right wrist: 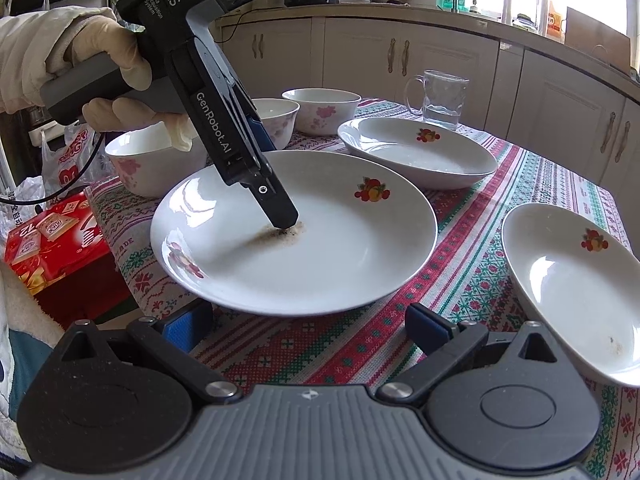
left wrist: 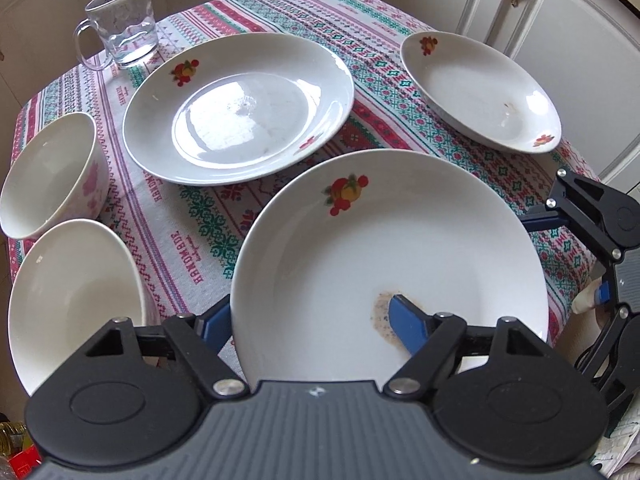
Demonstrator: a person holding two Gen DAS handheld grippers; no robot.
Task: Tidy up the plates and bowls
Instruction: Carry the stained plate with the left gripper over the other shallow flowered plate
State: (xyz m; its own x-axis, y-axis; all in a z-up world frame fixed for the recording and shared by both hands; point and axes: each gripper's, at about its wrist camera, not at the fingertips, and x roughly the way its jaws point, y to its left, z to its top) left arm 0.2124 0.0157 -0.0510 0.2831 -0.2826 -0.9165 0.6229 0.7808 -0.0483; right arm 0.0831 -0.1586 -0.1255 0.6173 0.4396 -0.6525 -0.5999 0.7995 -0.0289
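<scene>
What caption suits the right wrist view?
Left gripper straddles the near plate's rim; right gripper waits open.

"handmade" on the tablecloth; "das" and "genrobot.ai" on the left tool.

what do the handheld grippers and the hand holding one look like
Left gripper: black body printed "DAS" and "GenRobot.AI", grey handle, blue finger pads, a thin black cable trailing off. Its hand wears a pale glove and a light sleeve. Right gripper: ribbed grey housing, black linkages with silver pins, blue pads.
</scene>
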